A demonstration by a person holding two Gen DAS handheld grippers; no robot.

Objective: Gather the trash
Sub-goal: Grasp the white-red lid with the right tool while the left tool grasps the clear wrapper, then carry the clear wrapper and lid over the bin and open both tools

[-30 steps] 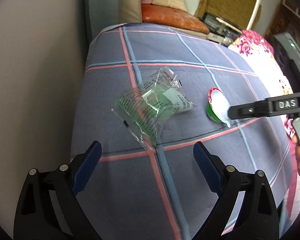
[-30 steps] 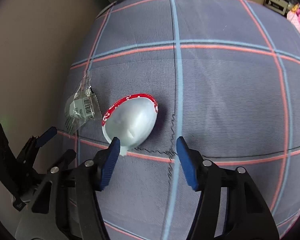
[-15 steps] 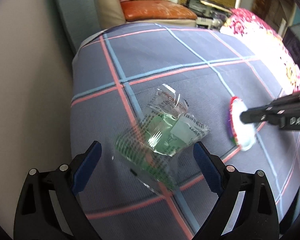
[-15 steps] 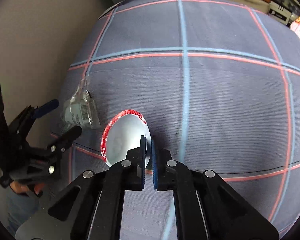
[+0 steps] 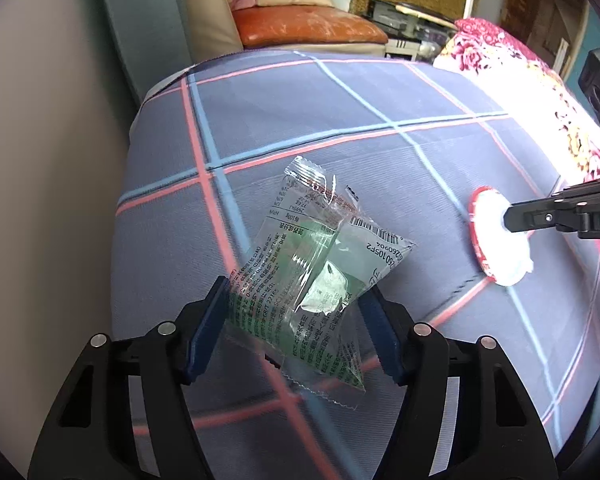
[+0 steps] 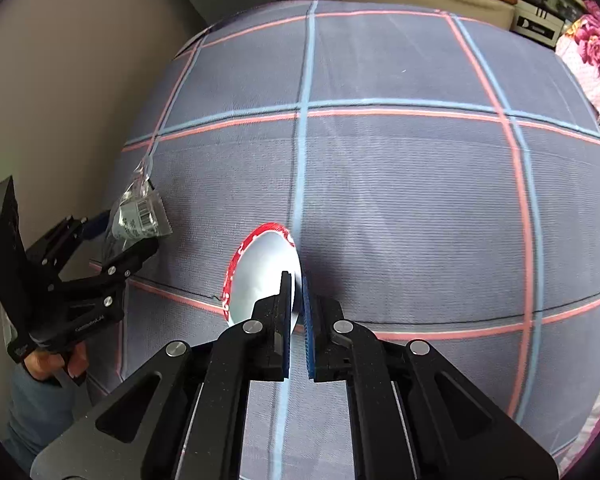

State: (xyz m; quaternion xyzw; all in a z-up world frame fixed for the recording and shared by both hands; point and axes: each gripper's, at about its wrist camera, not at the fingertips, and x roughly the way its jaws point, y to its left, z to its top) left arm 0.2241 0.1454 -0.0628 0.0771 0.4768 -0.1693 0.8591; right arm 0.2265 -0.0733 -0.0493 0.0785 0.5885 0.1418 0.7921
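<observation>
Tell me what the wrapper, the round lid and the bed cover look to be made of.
Wrapper: thin clear plastic film, glossy and crinkled; the plaid shows through it. Round lid: probably foil or coated paper, matte silvery-white face, red printed rim, slightly bent. Bed cover: woven fabric, matte, fine ribbed texture.

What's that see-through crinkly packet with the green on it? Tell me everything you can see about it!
The clear wrapper is thin crinkly plastic, shiny, with green print, tiny text, a barcode label and zigzag-cut ends. It looks empty and crumpled. It sits tilted over the checked grey bedcover, near the wall side, its lower half between the blue-padded fingers of the left gripper, which flank it and seem to touch its edges. Whether it is pinched yet is unclear.
</observation>
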